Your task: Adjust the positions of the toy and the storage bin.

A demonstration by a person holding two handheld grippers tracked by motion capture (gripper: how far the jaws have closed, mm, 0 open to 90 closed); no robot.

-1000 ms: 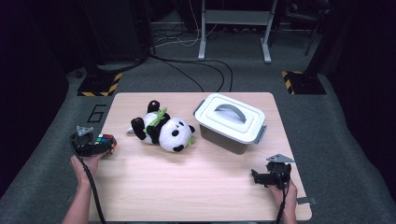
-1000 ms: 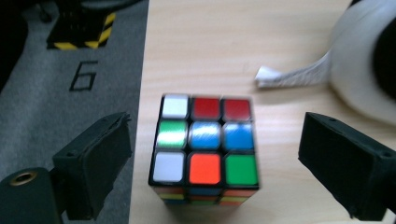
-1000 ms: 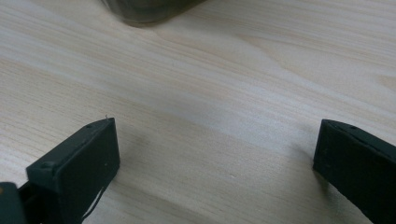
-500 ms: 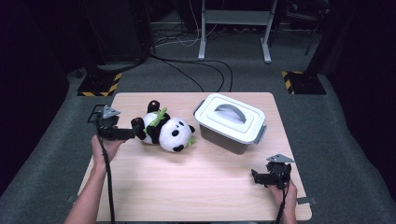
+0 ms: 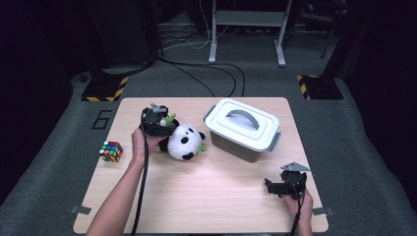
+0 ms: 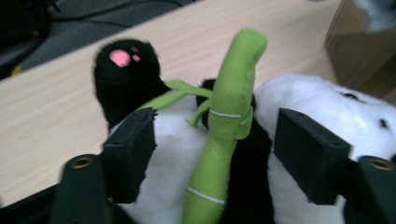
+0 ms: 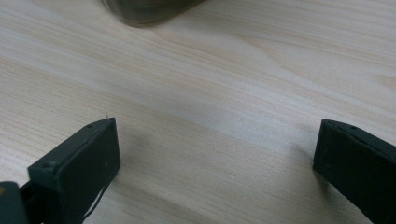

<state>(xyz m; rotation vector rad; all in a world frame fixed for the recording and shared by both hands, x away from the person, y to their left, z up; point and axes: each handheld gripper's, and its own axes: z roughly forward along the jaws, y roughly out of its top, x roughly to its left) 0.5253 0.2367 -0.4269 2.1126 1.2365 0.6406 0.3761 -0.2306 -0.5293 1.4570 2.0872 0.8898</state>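
Observation:
A black and white panda plush [image 5: 184, 142] lies in the middle of the wooden table [image 5: 211, 196], with a green felt bamboo stalk [image 6: 229, 107] on its belly. My left gripper [image 5: 158, 123] is over its body. Its jaws have just been closing and now press into the fur on both sides of the belly, as the left gripper view [image 6: 217, 126] shows. A colourful puzzle cube [image 5: 111, 151] sits alone at the table's left edge. My right gripper [image 5: 275, 186] rests low near the front right corner, jaws wide apart with bare wood between them [image 7: 215, 135].
A grey storage box [image 5: 243, 129] with a white lid and handle stands just right of the panda. Its dark lower corner [image 7: 144, 11] shows ahead of my right gripper. Cables and a metal frame lie on the floor beyond the table.
My left gripper moved from the table's left edge, where it let go of the puzzle cube, rightward to the panda and closed on its body. The right gripper stayed still.

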